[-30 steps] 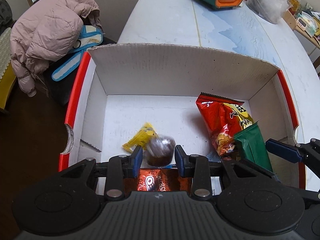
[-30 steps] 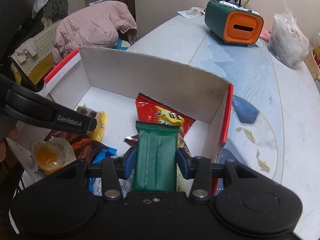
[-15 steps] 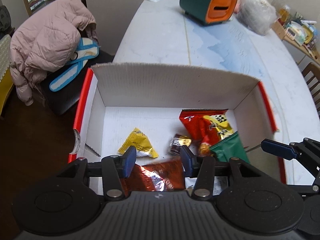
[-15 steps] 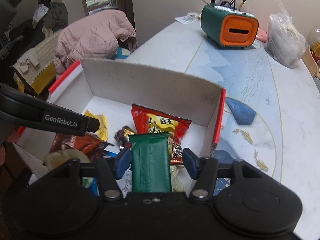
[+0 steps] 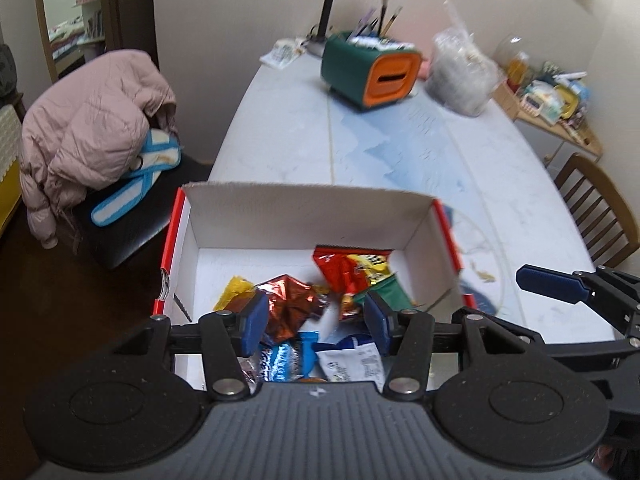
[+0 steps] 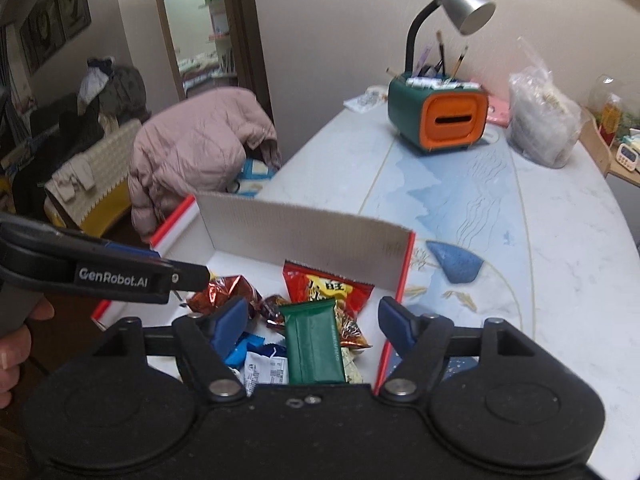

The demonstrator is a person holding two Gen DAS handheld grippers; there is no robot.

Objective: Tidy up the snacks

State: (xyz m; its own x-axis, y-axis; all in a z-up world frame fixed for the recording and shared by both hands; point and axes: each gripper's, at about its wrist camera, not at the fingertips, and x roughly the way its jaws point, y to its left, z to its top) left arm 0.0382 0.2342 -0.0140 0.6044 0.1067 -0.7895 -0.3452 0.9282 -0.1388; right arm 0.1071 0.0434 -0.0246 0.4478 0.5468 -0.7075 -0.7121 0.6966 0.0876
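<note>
Both tools spread, empty: left tool [image 5: 315,322], right tool [image 6: 310,326] above box [image 6: 304,236]. Green pack [image 6: 314,346] lies inside. Lift clear without snagging the box wall.

Matt corrugated cardboard box [image 5: 308,210] (glossy foil wrappers [image 5: 290,306] inside).

The left gripper [image 5: 316,322] has a black body with a ribbed grey plate at its centre and two round black discs flanking it. Black linkage bars carry silver rivets, and each finger ends in a dark blue pad [image 5: 253,322]. The right gripper [image 6: 312,322] is built alike: matt black housing, two discs, silver rivets on the link arms, blue fingertips [image 6: 394,324], and two small screws near the centre of its housing. Left of that housing, a black finger reads "GenRobot.AI" in white, and bare skin of the left hand [image 6: 16,344] shows beneath it.
</note>
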